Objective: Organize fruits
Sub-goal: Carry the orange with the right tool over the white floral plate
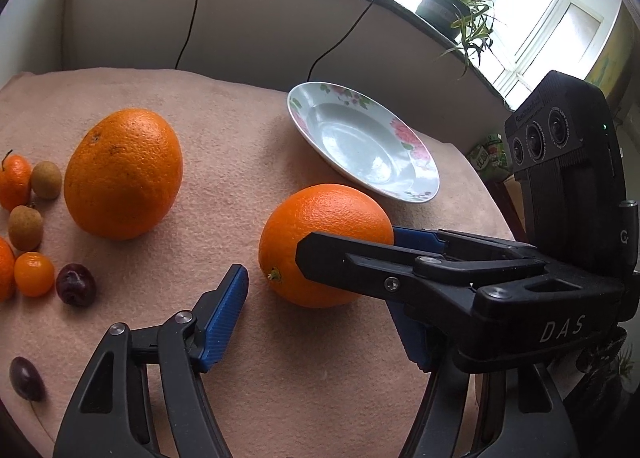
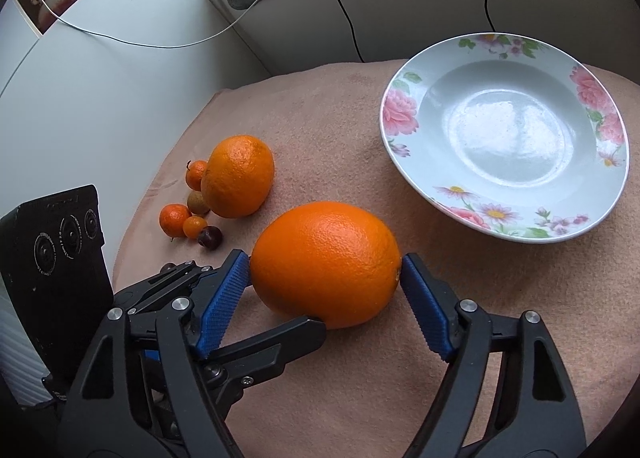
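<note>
Altogether two oranges [image 1: 123, 174], one [image 2: 325, 264] clamped by right gripper [image 2: 325, 286] fingers, left gripper [image 1: 316, 322] fingers apart, one plate [image 2: 400, 114].

Near orange [image 2: 326, 264]: large, glossy, pebbled skin; lies on its side just in front of the plate [image 2: 404, 114], stem end facing right; a blue pad touches each flank. Second orange [image 2: 238, 176]: similar size, resting well left of the plate. Plate: white, pink floral rim, upright. Small fruits left of the plate, past the second orange: mandarins [image 1: 15, 180]; brown longans [image 1: 46, 179]; dark dates [image 1: 75, 284].
</note>
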Tool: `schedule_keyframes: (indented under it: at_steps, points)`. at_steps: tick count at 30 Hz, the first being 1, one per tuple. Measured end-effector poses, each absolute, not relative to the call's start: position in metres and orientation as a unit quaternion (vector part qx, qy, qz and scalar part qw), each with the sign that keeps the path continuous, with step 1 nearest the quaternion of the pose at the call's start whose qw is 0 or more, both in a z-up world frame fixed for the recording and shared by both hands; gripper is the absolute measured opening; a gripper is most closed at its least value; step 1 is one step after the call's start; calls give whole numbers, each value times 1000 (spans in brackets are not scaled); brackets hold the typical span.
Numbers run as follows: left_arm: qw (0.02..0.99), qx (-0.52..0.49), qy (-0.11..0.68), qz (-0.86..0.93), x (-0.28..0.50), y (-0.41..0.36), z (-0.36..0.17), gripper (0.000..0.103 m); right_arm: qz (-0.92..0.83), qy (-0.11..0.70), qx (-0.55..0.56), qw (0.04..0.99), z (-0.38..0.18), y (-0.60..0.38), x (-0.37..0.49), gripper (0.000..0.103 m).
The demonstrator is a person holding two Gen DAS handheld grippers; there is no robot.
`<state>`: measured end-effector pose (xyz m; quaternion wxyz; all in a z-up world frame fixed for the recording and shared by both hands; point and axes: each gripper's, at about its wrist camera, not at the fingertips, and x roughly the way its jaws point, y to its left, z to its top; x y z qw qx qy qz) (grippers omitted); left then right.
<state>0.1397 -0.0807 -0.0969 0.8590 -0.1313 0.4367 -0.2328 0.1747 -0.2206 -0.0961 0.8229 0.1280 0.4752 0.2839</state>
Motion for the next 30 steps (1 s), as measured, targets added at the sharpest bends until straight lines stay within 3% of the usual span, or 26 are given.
schedule_keyframes:
  at_steps: [3,30]
  points:
    - [857,-126,439,-237,140,-84,-97,64,284,476,127,823,-96,-220,175,80]
    - [879,-83,397,-249,140,-111,-62,64,273,427,133,852,-56,-252,166,80]
